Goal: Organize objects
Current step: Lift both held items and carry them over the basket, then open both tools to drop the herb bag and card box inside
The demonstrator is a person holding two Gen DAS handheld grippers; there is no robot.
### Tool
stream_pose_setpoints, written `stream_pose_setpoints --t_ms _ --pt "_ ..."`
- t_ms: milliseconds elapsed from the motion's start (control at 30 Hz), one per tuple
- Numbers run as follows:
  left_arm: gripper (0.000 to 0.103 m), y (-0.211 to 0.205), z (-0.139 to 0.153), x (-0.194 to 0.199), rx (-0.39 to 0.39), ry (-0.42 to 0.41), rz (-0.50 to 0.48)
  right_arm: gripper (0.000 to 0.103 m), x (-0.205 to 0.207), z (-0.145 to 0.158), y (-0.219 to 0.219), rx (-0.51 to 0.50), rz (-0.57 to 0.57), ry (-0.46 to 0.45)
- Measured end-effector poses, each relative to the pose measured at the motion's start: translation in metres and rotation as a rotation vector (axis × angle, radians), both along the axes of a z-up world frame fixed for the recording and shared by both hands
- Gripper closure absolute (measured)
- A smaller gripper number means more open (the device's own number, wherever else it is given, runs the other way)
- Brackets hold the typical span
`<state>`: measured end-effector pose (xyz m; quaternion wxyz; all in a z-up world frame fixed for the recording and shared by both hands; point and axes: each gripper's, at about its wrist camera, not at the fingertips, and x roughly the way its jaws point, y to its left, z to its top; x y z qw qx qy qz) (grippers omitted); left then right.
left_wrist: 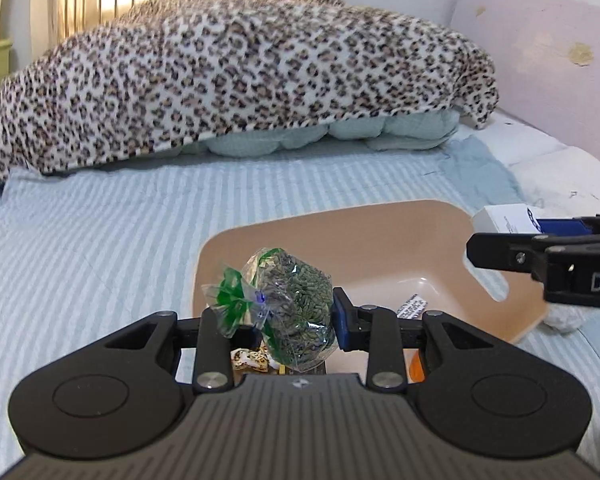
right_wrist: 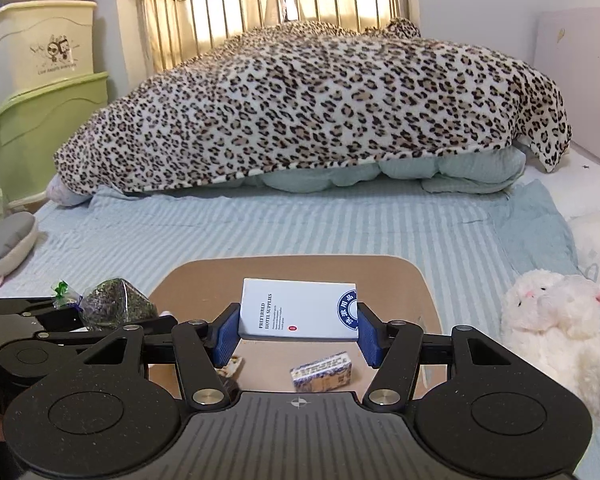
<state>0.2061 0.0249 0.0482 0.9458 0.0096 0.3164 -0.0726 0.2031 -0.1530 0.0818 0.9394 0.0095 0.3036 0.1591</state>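
Note:
My left gripper (left_wrist: 288, 320) is shut on a clear bag of green pellets (left_wrist: 296, 304) tied with a green ribbon, held over the near left edge of a tan plastic basin (left_wrist: 340, 232). My right gripper (right_wrist: 296, 334) is shut on a white hotel-supplies box (right_wrist: 296, 312), held above the same basin (right_wrist: 284, 268). The box (left_wrist: 504, 220) and the right gripper's fingers (left_wrist: 500, 254) show at the right of the left wrist view. The bag (right_wrist: 116, 304) shows at the left of the right wrist view. A small blue-patterned packet (right_wrist: 322, 372) and a brown-white packet (right_wrist: 230, 368) lie in the basin.
The basin sits on a striped light-blue bedsheet (right_wrist: 220, 232). A leopard-print blanket (right_wrist: 308, 108) over quilts fills the far side. A white plush toy (right_wrist: 556, 320) lies right of the basin, a grey slipper (right_wrist: 4, 244) at the left. Storage bins (right_wrist: 40, 120) stand beside the bed.

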Motion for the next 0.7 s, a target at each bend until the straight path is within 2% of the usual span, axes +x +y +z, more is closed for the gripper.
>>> stream_pose_setpoints --t_ms 133,300,367,400,467,533,600,700 --pt "0.068 -0.006 -0.014 0.023 0.035 0.068 0.027 0.047 0.022 -0.018 0.006 -0.039 -0.011 0.048" --pt "0.067 -0.007 -0.029 0.041 0.005 0.164 0.053 0.047 0.031 -0.04 0.009 -0.065 -0.007 0.109" --pt "0.067 -0.01 -0.033 0.043 0.025 0.18 0.044 0.039 0.033 -0.048 0.01 -0.077 -0.009 0.137" --pt "0.066 -0.012 -0.035 0.043 0.039 0.19 0.051 0.038 0.033 -0.052 0.009 -0.082 -0.013 0.15" --pt "0.062 -0.013 -0.035 0.042 0.046 0.2 0.059 0.032 0.033 -0.055 0.007 -0.084 -0.022 0.17" --pt "0.044 -0.014 -0.033 0.038 0.04 0.204 0.06 0.029 0.03 -0.056 0.004 -0.084 -0.032 0.175" --pt "0.033 -0.014 -0.026 0.033 0.048 0.196 0.068 0.026 0.025 -0.053 -0.001 -0.08 -0.039 0.174" --pt "0.031 -0.017 -0.014 0.023 0.07 0.171 0.063 0.023 0.015 -0.045 -0.009 -0.071 -0.051 0.172"
